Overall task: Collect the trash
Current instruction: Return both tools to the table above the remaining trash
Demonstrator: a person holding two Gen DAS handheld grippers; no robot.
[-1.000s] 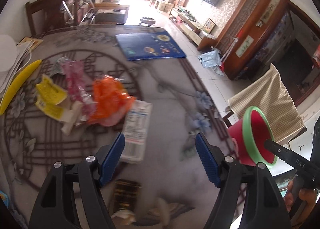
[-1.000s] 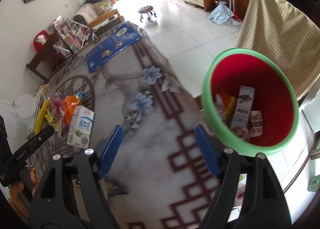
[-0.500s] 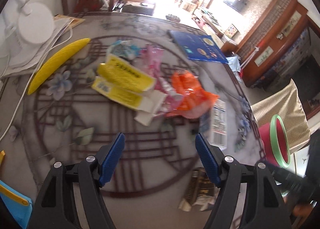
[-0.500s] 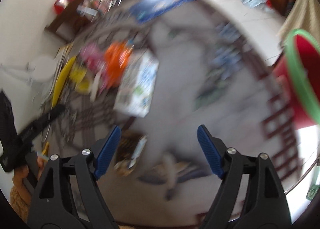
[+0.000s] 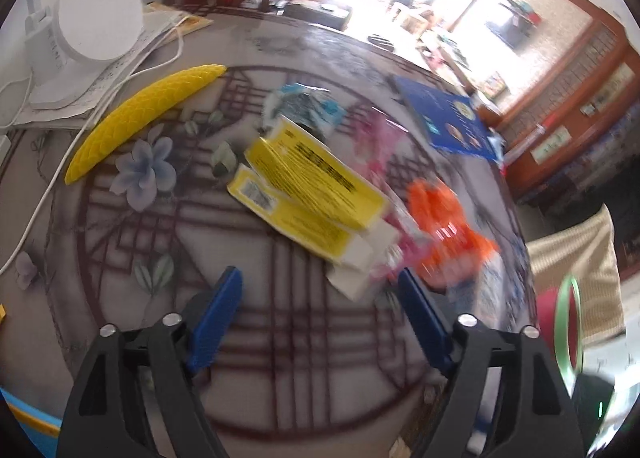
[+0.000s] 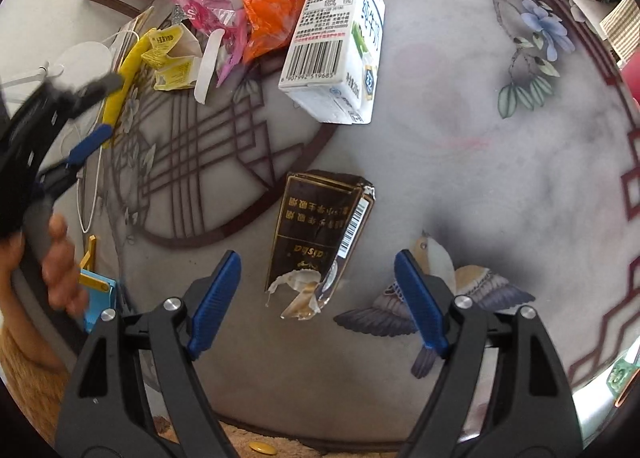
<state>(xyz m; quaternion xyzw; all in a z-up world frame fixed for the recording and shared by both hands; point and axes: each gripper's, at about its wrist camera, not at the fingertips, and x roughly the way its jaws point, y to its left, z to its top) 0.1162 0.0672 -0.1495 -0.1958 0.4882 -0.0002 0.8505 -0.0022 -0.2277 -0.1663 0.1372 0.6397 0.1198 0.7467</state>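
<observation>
My right gripper is open and empty, just above a torn dark brown carton that lies flat between its fingers. A white milk carton lies farther off, beside an orange wrapper, a pink wrapper and yellow boxes. My left gripper is open and empty, a short way in front of the yellow boxes; the orange wrapper lies right of them. The red bin with a green rim hangs off the table's right edge.
A yellow corn-shaped object and a white lamp base with papers and a cable sit at the far left. A blue book lies at the back. A chair with a checked cloth stands beyond the table edge.
My left gripper has swung left from the bin side towards the yellow boxes. My right gripper has swung away from the bin and come down over the dark brown carton.
</observation>
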